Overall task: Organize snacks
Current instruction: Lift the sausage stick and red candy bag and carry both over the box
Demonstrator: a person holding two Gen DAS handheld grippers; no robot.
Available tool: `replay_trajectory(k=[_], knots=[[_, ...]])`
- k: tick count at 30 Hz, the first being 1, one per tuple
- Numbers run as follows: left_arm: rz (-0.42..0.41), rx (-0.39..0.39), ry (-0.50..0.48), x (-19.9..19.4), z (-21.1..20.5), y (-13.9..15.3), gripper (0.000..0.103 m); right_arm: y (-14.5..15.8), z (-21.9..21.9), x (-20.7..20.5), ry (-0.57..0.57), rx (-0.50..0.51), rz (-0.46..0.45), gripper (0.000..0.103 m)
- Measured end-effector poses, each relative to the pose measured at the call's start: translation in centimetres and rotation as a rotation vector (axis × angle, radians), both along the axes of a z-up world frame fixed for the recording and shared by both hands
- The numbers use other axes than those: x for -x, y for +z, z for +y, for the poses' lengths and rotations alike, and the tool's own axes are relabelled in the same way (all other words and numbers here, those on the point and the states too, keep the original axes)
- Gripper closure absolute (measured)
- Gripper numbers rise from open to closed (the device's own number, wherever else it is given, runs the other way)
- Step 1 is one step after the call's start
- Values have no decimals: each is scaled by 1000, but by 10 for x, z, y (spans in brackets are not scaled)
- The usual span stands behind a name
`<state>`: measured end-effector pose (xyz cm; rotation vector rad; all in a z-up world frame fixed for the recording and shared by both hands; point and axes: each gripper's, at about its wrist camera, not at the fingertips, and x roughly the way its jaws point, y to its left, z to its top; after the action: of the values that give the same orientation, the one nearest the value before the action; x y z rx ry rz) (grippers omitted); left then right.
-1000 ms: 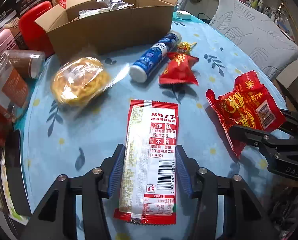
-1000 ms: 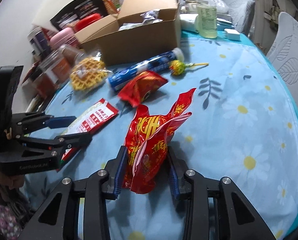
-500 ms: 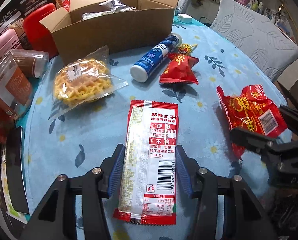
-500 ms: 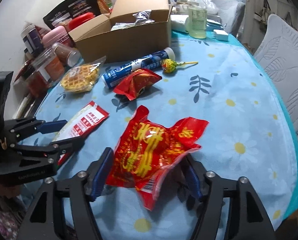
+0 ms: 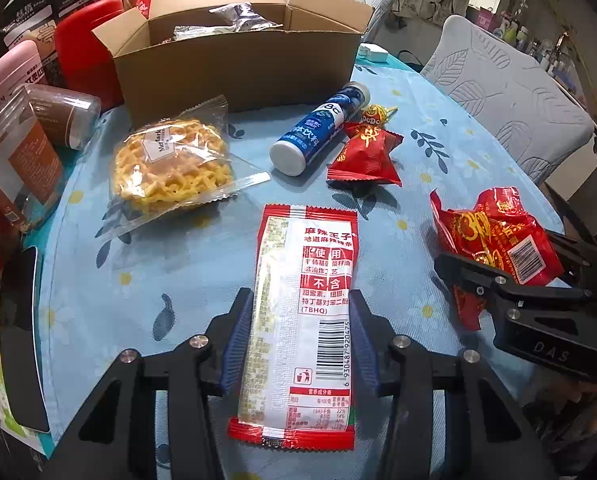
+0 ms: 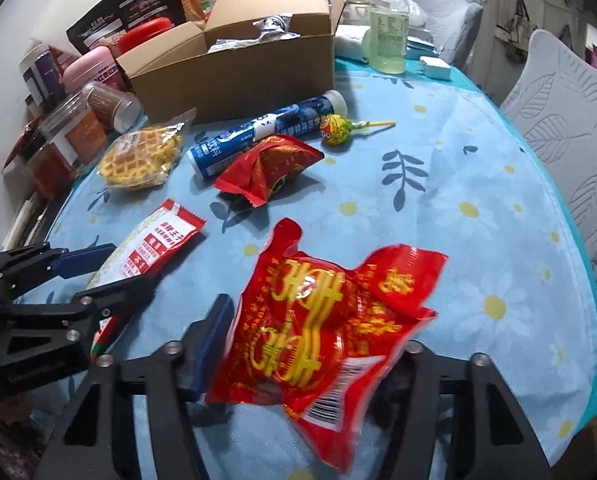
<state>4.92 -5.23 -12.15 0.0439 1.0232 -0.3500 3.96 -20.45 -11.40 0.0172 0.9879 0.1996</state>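
Note:
A long white-and-red snack packet [image 5: 298, 360] lies lengthwise between the blue pads of my left gripper [image 5: 300, 300]. The jaws are closing and the pads press on its two long edges. In the right wrist view the same packet [image 6: 158, 244] sits in the left gripper [image 6: 114, 270] low over the blue cloth. A crumpled red snack bag [image 6: 338, 280] fills my right gripper [image 6: 318, 320]. Its jaws are closing, the left pad touches the bag, and the right pad is hidden under it. From the left wrist the red bag [image 5: 494, 228] shows between the right gripper's [image 5: 498, 248] fingers.
An open cardboard box [image 5: 238, 64] with silver packets stands at the back. In front of it lie a wrapped waffle [image 5: 170, 164], a blue tube [image 5: 318, 132], a small red packet [image 5: 364, 156] and a lollipop [image 6: 334, 130]. Jars [image 6: 78, 128] crowd the left edge; a chair [image 6: 570, 128] stands right.
The right gripper's jaws spread, the red bag dropped from upright to lying flat, and the jaws have come in on it again. The left gripper still has the packet between its pads.

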Motion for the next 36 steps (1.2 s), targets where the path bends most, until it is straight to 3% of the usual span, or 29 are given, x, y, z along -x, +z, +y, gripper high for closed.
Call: replay_trajectory(k=[4, 7, 9, 21, 36], knots=[[27, 36, 19, -1, 4, 2, 57, 1, 2, 2, 8, -37, 0, 53], [39, 74, 12, 2, 3, 5, 57, -1, 1, 4, 51, -156, 24, 54], [49, 95, 5, 2, 3, 7, 57, 0, 4, 6, 75, -182, 32, 54], [-50, 74, 7, 0, 8, 40, 57, 15, 21, 8, 148, -147, 9, 54], [-150, 149, 11, -19, 19, 88, 57, 71, 39, -13, 242, -154, -134, 54]])
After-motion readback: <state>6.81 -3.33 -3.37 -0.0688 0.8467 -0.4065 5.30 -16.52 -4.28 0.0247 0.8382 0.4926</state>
